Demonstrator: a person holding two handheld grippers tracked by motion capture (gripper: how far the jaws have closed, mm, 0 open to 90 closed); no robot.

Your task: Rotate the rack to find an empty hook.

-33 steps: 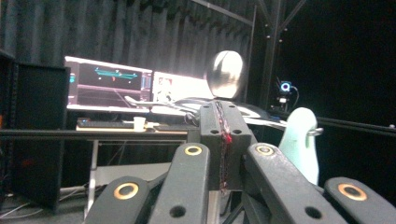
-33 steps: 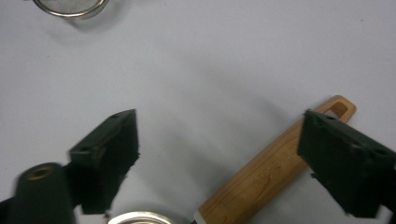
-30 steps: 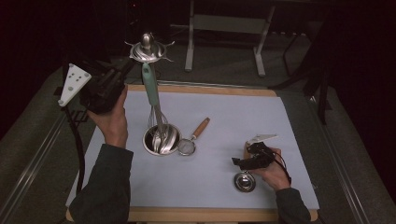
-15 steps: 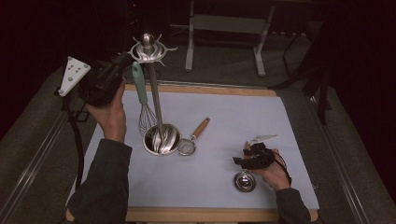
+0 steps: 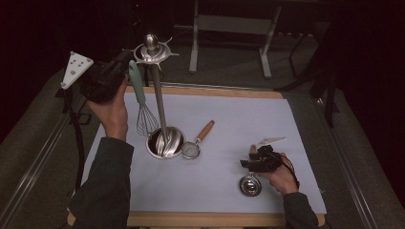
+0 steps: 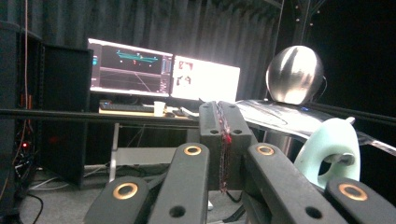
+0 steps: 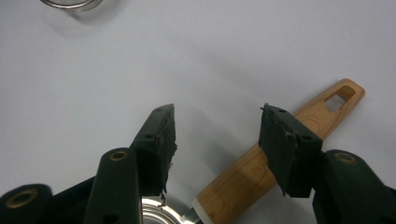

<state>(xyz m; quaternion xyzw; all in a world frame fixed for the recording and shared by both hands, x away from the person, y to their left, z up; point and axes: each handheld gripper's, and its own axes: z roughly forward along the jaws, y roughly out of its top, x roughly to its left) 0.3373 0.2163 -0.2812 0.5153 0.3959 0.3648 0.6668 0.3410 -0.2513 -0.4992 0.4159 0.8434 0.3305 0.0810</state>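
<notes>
The whisk hangs upright beside the stand, and its pale green loop appears hooked on the top ring. The left tool is closed on nothing just beside it, so it should draw away gently without knocking the whisk. Near the front of the bench, the right tool has just been closing around a wooden handle but does not yet pinch it; centre the handle first.
</notes>
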